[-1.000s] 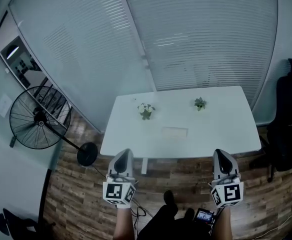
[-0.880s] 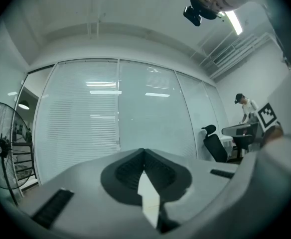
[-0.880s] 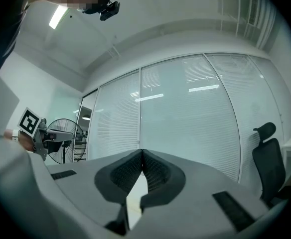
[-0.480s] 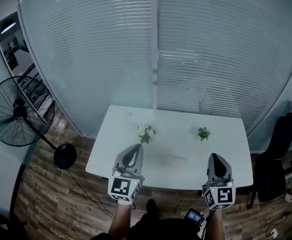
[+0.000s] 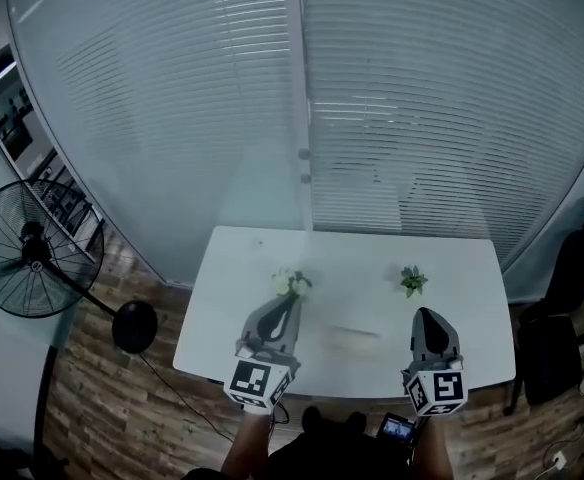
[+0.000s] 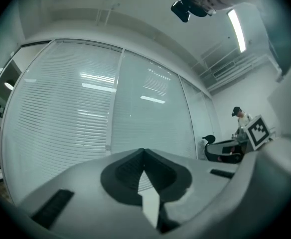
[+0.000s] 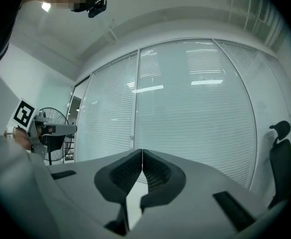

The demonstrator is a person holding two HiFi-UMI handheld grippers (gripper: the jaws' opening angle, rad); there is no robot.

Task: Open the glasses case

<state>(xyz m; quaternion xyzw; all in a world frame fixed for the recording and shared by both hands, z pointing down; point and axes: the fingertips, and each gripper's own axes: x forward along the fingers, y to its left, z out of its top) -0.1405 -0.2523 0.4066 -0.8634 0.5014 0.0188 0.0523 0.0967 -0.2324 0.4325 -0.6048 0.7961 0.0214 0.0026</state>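
White table (image 5: 452, 268), pale glasses case (image 5: 355, 334) lying flat near table's front edge, left gripper (image 5: 288, 306) over table's front left, right gripper (image 5: 428, 318) over table's front right, both jaw pairs pressed together, nothing between them

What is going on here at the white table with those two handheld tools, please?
A person stands at the near edge of a white table, holding a left tool and a right tool level over it. Both tools have their jaws together and hold nothing. The glasses case lies on the table between them, not yet touched, with a flowering plant and a green plant behind it. The opening has not begun.
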